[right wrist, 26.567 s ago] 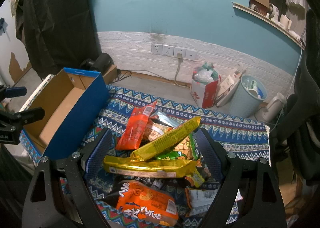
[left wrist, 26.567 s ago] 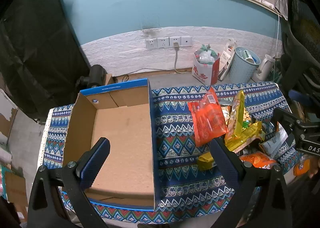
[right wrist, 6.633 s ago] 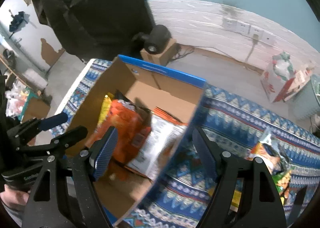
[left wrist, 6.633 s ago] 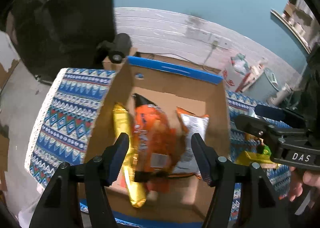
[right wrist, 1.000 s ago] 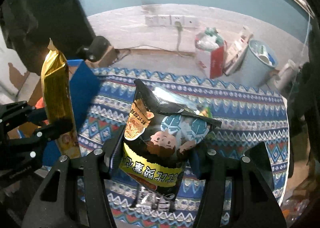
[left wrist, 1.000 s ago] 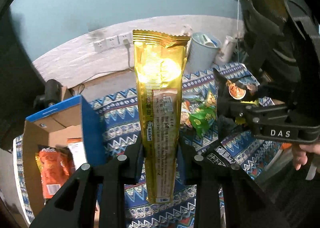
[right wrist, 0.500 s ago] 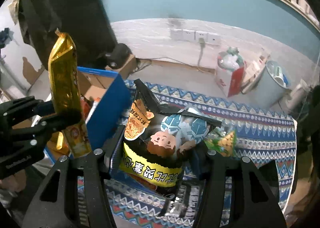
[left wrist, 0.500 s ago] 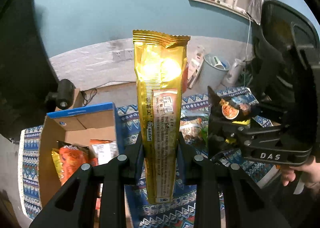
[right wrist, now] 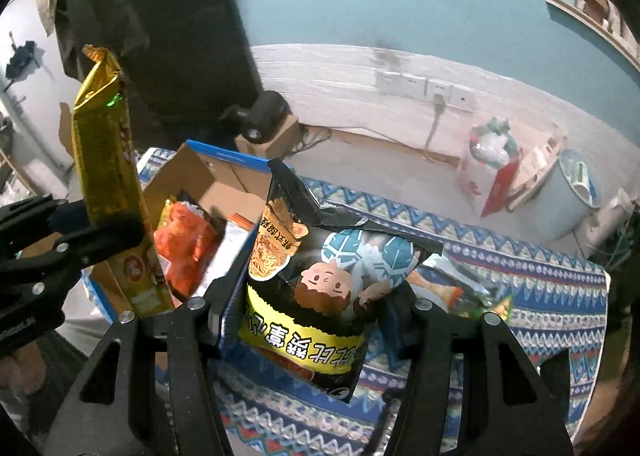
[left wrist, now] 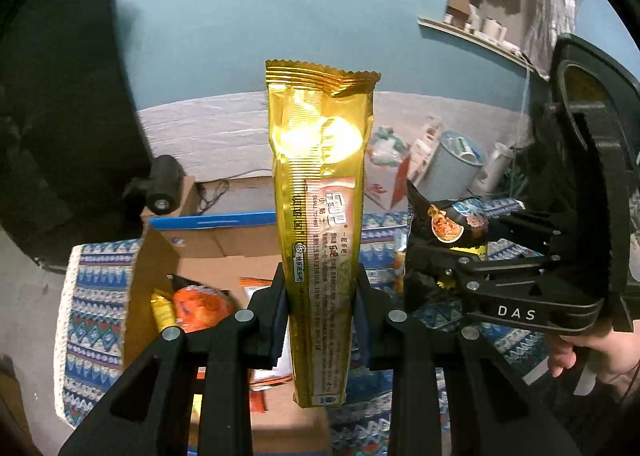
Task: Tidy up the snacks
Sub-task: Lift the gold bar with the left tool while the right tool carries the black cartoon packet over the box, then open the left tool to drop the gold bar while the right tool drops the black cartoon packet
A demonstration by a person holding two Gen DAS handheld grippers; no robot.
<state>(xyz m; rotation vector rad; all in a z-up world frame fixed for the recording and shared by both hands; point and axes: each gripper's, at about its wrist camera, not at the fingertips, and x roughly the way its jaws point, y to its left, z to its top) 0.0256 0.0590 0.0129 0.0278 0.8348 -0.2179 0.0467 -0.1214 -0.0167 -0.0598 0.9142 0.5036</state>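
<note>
My left gripper (left wrist: 320,292) is shut on a long gold snack packet (left wrist: 320,192), held upright above the open cardboard box (left wrist: 192,244); the packet also shows at the left of the right wrist view (right wrist: 108,176). The box holds an orange bag (left wrist: 200,308), a yellow packet and a white packet. My right gripper (right wrist: 316,296) is shut on a black snack bag (right wrist: 320,280) with a cartoon face, held just right of the box's blue wall (right wrist: 232,154). That gripper and the black snack bag (left wrist: 448,228) also show at the right of the left wrist view.
The box stands on a blue patterned tablecloth (right wrist: 540,288). A few loose snacks (right wrist: 480,296) lie on the cloth right of the box. Behind the table are a wall with sockets (right wrist: 424,86), a red-and-white bag (right wrist: 492,172) and a pale bin (right wrist: 572,192).
Both grippers have moved left toward the box with their packets. The box now lies under the gold packet, and the black bag is beside the box's right wall.
</note>
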